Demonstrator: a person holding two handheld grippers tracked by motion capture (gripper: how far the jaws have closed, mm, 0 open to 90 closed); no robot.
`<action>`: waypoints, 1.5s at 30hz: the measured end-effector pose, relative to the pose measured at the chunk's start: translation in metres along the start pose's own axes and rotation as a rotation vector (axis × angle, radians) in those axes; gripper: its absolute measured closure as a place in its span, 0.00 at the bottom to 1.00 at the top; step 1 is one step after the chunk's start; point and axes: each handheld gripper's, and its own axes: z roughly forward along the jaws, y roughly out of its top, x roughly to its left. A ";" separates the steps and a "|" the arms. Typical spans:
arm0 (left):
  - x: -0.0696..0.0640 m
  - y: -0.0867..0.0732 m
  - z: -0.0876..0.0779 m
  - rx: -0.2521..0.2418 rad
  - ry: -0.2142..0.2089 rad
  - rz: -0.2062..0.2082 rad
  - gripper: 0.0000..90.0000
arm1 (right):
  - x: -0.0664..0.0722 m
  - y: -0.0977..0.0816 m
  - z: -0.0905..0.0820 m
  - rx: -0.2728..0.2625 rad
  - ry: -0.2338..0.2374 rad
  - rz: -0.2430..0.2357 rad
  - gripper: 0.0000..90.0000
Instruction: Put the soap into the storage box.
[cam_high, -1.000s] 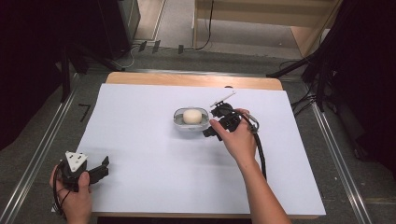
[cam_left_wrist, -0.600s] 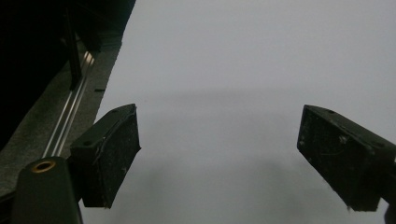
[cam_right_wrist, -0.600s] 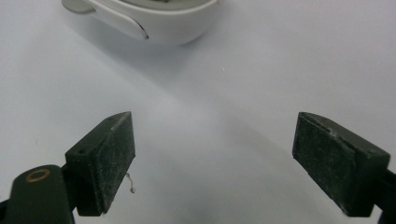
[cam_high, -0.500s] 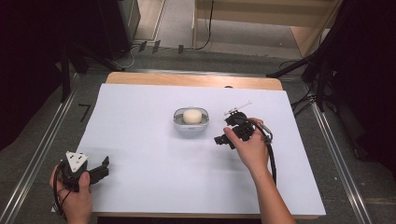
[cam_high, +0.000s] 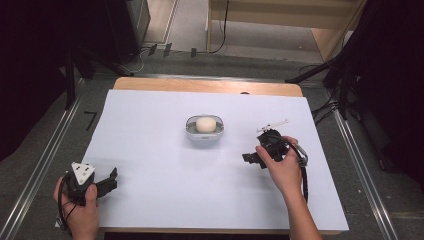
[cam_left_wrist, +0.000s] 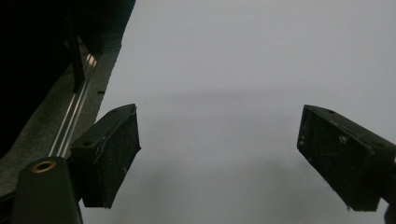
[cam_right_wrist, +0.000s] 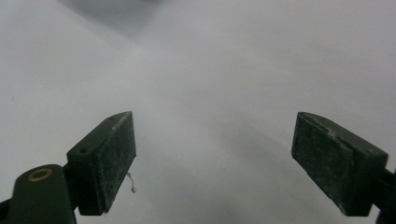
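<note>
A small grey bowl (cam_high: 204, 131) sits near the middle of the white sheet (cam_high: 165, 165) that covers the table (cam_high: 210, 86); inside the bowl lies a pale, rounded lump (cam_high: 205, 124), cream in colour; no writing, brand or label can be read on the bowl, on the lump or on the sheet.

The right gripper (cam_high: 251, 158) is held over the sheet to the right of the bowl and a little nearer the person, apart from it; the right hand (cam_high: 281, 167) wraps its body, and a cable (cam_high: 304, 177) trails back along the forearm; in the right gripper view its two black jaws stand wide apart with only bare white sheet between them, pinching nothing; a thin wisp of thread (cam_right_wrist: 132, 183) hangs at the inner face of the left-hand jaw.

The left gripper (cam_high: 111, 180) rests at the near left corner of the sheet, well apart from the bowl, gripped by the left hand (cam_high: 80, 210); its grey three-cornered plate (cam_high: 83, 172) faces up; in the left gripper view its jaws are likewise spread wide over the sheet with nothing between them, and a metal rail (cam_left_wrist: 74, 116) runs along the table's edge at the left.
</note>
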 end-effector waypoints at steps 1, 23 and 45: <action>0.000 0.000 0.000 0.000 0.000 0.000 0.16 | 0.000 0.000 0.000 0.000 0.000 0.000 0.16; -0.002 -0.001 -0.001 -0.015 0.003 0.006 0.16 | -0.027 -0.056 -0.021 -0.092 -0.003 0.021 0.18; -0.001 -0.001 -0.002 -0.026 0.005 0.000 0.16 | -0.066 -0.117 -0.056 -0.158 -0.056 0.118 0.18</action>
